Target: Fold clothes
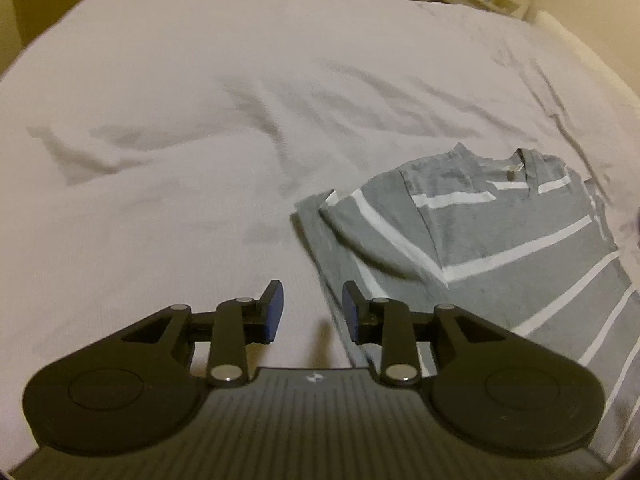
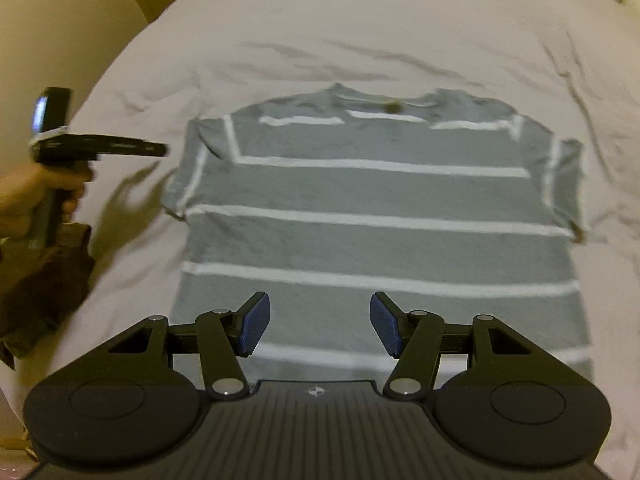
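**A:** Right wrist view has the grey striped t-shirt spread flat, collar away from the camera, on the white bedsheet. Both sleeves look tucked inward. Right gripper hangs over the hem end, jaws spread, nothing in them.

**B:** And the left gripper? Looks released too, parked just off the shirt's left edge, mostly over bare sheet.

**A:** Yep. I'd guess the next fold is hem up to collar. Pinch both hem corners at the same level, lift low, and lay it over slowly so the sleeves don't flop out.

**B:** Agreed, the hem sits right below the right jaws.
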Demonstrator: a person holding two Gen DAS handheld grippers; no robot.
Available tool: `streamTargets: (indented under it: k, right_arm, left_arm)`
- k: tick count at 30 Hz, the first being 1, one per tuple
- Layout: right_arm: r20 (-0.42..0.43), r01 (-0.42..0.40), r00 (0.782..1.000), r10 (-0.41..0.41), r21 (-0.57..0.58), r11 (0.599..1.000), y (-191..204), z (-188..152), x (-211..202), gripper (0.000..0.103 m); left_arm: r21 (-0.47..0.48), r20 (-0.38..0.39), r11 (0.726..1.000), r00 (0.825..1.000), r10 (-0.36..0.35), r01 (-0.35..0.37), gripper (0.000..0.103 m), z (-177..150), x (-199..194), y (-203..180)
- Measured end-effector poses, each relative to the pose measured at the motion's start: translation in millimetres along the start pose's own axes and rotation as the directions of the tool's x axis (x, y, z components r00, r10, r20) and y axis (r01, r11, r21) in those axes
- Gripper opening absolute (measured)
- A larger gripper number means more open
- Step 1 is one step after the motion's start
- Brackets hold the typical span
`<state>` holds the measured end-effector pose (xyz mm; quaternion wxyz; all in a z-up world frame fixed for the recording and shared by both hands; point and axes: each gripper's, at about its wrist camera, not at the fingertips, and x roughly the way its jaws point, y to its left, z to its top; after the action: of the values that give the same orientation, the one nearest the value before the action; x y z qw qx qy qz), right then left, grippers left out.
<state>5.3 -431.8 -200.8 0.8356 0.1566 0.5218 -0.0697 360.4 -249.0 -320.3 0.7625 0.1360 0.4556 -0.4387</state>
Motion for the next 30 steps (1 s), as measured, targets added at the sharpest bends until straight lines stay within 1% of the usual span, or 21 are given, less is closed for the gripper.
streamTargets:
  k: [1,4,6,7,8,10,12,14,16,18,20,22,24,27,28,29,30]
  right_arm:
    - [-0.001,-0.008,1.000,0.008,-0.001,1.000,6,1,6,0.058]
    - [-0.021,-0.024,0.999,0.024,0.004,1.000,16,4,21,0.058]
    - [-0.040,-0.029,0.999,0.030,0.008,1.000,19,7,32,0.058]
    - [-0.045,-0.027,0.999,0.028,0.010,1.000,19,9,37,0.058]
    - [-0.051,-0.025,0.998,0.026,0.011,1.000,20,12,42,0.058]
    - [-0.056,-0.022,0.998,0.023,0.020,1.000,19,20,49,0.058]
    - [-0.047,-0.028,0.998,0.029,0.024,0.999,16,30,53,0.058]
    - [-0.037,-0.036,0.999,0.037,0.021,0.999,19,41,59,0.058]
    - [-0.040,-0.047,0.998,0.047,0.012,0.999,23,51,67,0.058]
    - [-0.046,-0.059,0.997,0.058,-0.009,0.998,30,58,74,0.058]
    - [-0.048,-0.070,0.997,0.068,-0.031,0.997,37,63,76,0.058]
    - [-0.049,-0.076,0.996,0.074,-0.043,0.996,43,63,75,0.058]
    - [-0.055,-0.078,0.996,0.075,-0.042,0.996,46,59,74,0.058]
    - [-0.071,-0.076,0.995,0.074,-0.024,0.997,47,47,73,0.058]
    - [-0.077,-0.073,0.994,0.071,-0.017,0.997,46,43,72,0.058]
    - [-0.083,-0.069,0.994,0.068,-0.008,0.998,45,38,72,0.058]
    - [-0.088,-0.066,0.994,0.065,0.001,0.998,44,33,71,0.058]
  left_arm:
    - [-0.012,-0.003,1.000,1.000,-0.020,0.020,0.027,3,10,4]
    - [-0.039,-0.031,0.998,0.998,-0.046,0.045,0.028,8,35,13]
    - [-0.091,-0.048,0.992,0.994,-0.096,0.091,0.029,12,47,19]
    - [-0.110,-0.056,0.988,0.991,-0.118,0.112,0.026,14,52,21]
    - [-0.118,-0.057,0.987,0.991,-0.120,0.112,0.000,14,51,23]
    - [-0.128,-0.043,0.988,0.995,-0.092,0.086,0.000,14,44,26]
    - [-0.176,-0.010,0.983,0.999,-0.046,0.044,0.000,7,28,32]
    - [-0.218,-0.008,0.976,1.000,-0.023,0.020,0.000,-4,17,32]
    - [-0.225,-0.021,0.974,1.000,-0.014,0.009,0.000,-13,15,31]
    - [-0.244,-0.025,0.970,1.000,-0.017,0.010,0.002,-17,19,34]
    - [-0.275,-0.011,0.961,1.000,-0.012,0.008,0.003,-16,19,41]
    - [-0.299,0.012,0.954,1.000,0.004,0.000,0.004,-15,11,47]
    - [-0.319,0.030,0.948,0.999,0.014,-0.003,0.009,-16,2,51]
    - [-0.335,0.031,0.941,0.999,-0.042,0.050,0.023,-28,-12,45]
    - [-0.336,0.028,0.939,0.997,-0.067,0.073,0.030,-33,-16,41]
    - [-0.331,0.024,0.939,0.995,-0.095,0.097,0.032,-38,-18,35]
    - [-0.321,0.016,0.941,0.994,-0.113,0.112,0.033,-43,-18,29]
